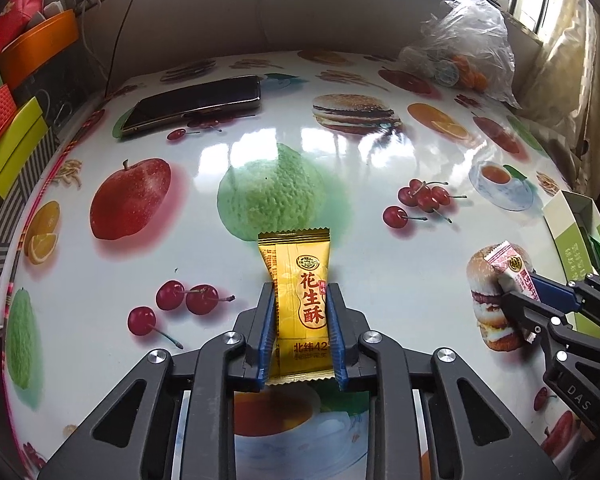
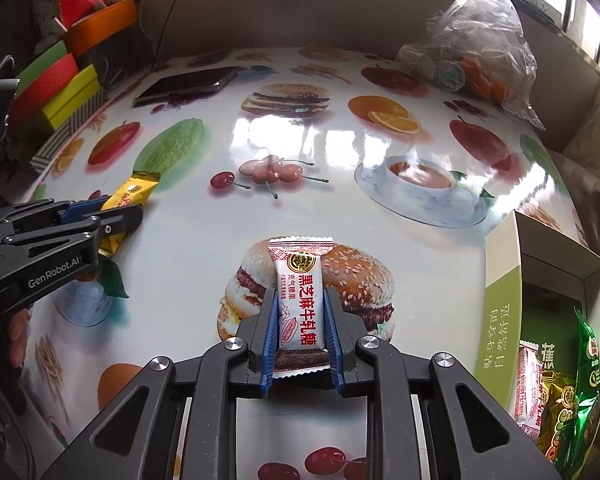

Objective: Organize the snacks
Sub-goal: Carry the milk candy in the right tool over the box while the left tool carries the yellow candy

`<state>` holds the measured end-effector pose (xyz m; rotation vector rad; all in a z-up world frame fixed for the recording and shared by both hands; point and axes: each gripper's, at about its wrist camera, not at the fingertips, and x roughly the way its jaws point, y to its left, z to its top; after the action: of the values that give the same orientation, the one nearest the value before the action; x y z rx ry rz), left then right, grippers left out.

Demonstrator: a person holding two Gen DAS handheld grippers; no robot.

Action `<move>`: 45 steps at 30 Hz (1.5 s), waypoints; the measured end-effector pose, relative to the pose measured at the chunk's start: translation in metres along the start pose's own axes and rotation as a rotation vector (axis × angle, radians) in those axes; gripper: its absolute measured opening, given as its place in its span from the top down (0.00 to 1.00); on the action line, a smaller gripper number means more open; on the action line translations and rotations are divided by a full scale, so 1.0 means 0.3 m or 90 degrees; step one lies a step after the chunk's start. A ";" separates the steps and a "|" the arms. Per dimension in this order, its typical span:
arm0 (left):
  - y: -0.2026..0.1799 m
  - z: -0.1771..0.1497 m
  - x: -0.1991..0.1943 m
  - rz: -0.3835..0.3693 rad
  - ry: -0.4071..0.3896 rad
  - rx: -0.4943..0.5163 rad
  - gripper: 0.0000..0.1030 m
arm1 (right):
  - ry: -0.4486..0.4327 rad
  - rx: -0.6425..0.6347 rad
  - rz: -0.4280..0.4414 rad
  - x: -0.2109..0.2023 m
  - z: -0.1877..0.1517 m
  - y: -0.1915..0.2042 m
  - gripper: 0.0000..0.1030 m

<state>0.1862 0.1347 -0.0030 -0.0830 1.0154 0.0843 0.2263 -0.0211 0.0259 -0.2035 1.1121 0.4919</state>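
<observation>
My left gripper (image 1: 300,286) is shut on a yellow peanut-candy packet (image 1: 296,264), its blue pads pressing both long sides just above the printed tabletop (image 1: 204,248). In the right wrist view that gripper (image 2: 120,216) and its yellow packet (image 2: 134,192) sit at the left. My right gripper (image 2: 301,292) is shut on a white sesame-nougat packet (image 2: 298,276) over the burger print. The same gripper (image 1: 516,288) and white packet (image 1: 508,262) show at the right of the left wrist view. An open green-and-white box (image 2: 500,300) at the right holds several snack packets (image 2: 556,400).
A dark phone (image 1: 196,104) lies at the table's far left. A clear plastic bag (image 1: 468,40) with small items sits at the far right corner. Coloured boxes (image 1: 12,148) and an orange container (image 1: 36,44) crowd the left edge. A wall closes the back.
</observation>
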 end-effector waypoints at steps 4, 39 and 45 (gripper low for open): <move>-0.006 -0.004 -0.003 -0.003 -0.003 0.002 0.78 | -0.001 0.002 0.000 -0.001 0.000 -0.002 0.80; -0.120 -0.041 -0.181 -0.039 -0.053 0.035 0.78 | -0.054 0.051 -0.032 -0.151 -0.056 -0.024 0.81; -0.176 -0.045 -0.226 -0.054 -0.063 0.052 0.78 | -0.072 0.069 -0.045 -0.222 -0.079 -0.049 0.81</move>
<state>0.1452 0.0786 0.0492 -0.0476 0.9149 -0.0307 0.1909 -0.0620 0.0738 -0.1186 1.0145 0.3739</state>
